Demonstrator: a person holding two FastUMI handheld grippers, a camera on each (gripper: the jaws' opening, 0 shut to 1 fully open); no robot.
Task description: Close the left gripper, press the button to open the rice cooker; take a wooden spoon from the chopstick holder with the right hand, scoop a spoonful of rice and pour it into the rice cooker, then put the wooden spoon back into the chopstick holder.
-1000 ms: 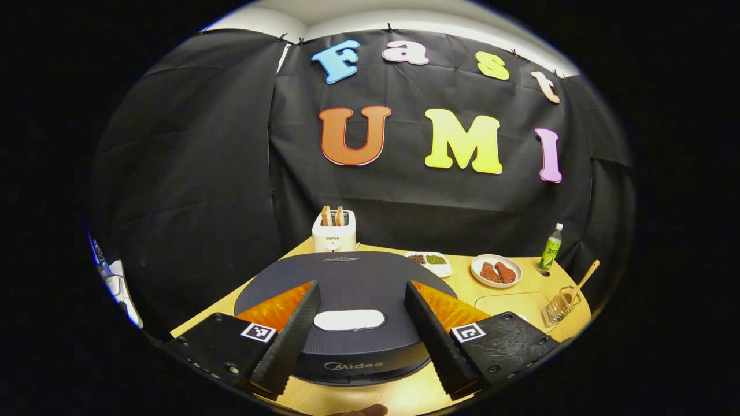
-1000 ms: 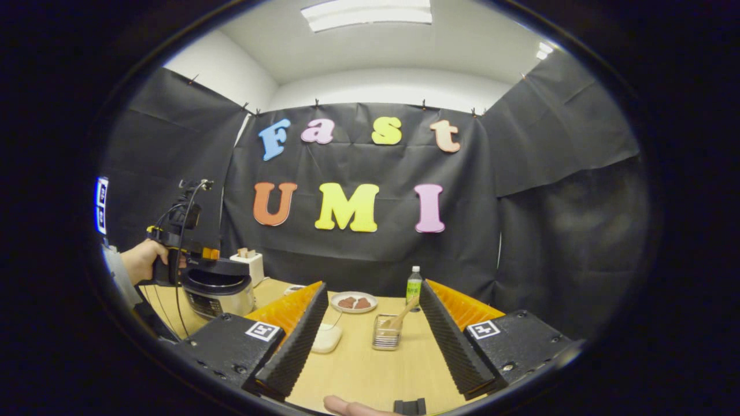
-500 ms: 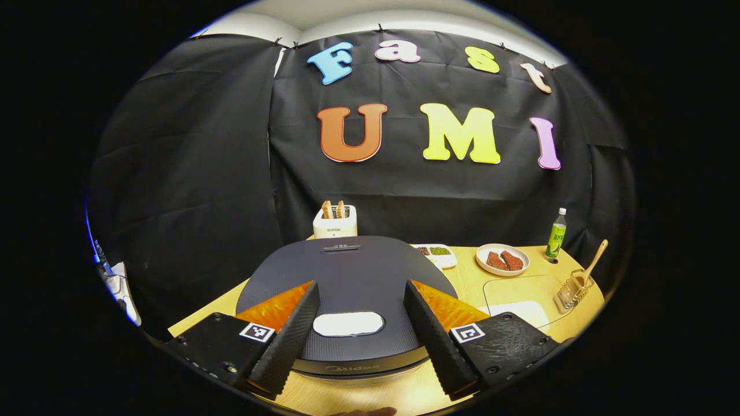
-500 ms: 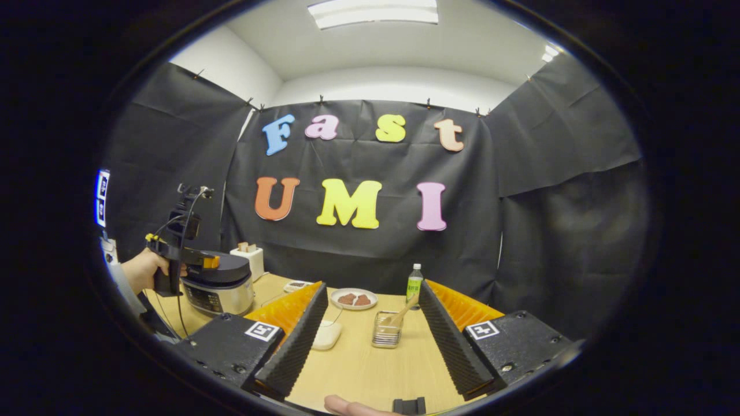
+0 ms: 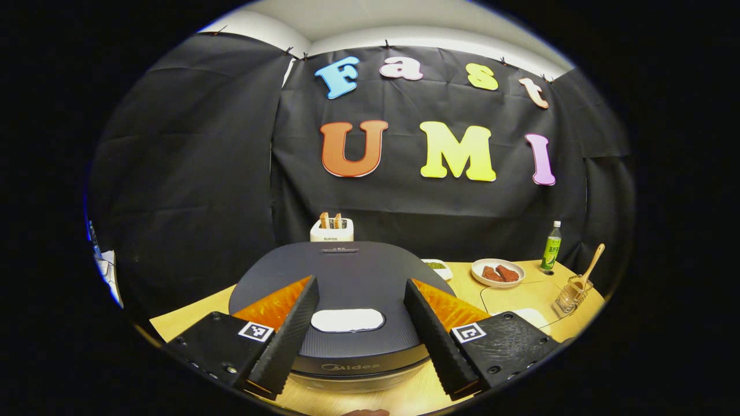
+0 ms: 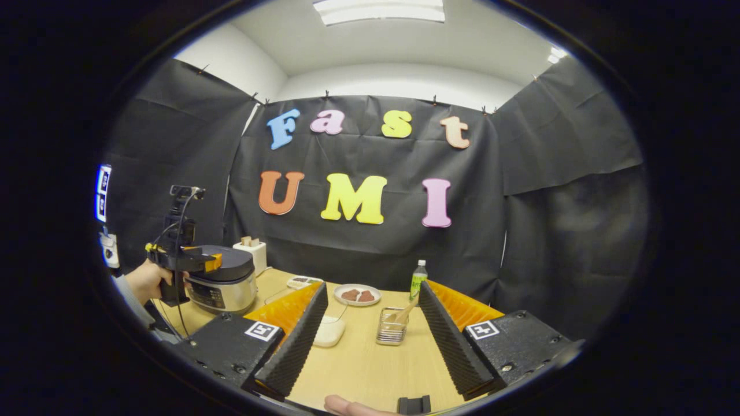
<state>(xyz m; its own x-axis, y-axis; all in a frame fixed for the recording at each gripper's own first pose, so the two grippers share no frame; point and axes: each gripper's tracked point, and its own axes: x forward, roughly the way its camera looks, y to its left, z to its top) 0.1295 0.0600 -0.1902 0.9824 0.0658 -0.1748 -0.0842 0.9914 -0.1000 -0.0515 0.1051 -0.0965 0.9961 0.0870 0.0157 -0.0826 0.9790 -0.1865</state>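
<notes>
Hovering left gripper [image 5: 354, 329], rice cooker [image 5: 347, 289] closed

A light wooden table [image 6: 358, 370] is seen, and the rice cooker [image 6: 222, 283] is set at its left end. Behind the cooker a white toaster [image 6: 251, 252] is placed; to the cooker's right a divided dish [image 6: 300, 281], a plate of meat [image 6: 357, 294], a green bottle [image 6: 417, 279], a white rice bowl [image 6: 329, 332] and the wire chopstick holder [image 6: 391, 333] are laid out.

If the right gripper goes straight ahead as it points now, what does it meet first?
Probably the chopstick holder with the wooden spoon, which sits between the open right gripper's fingers on the table. Depth is unclear; the white bowl lies just left of that line.
</notes>
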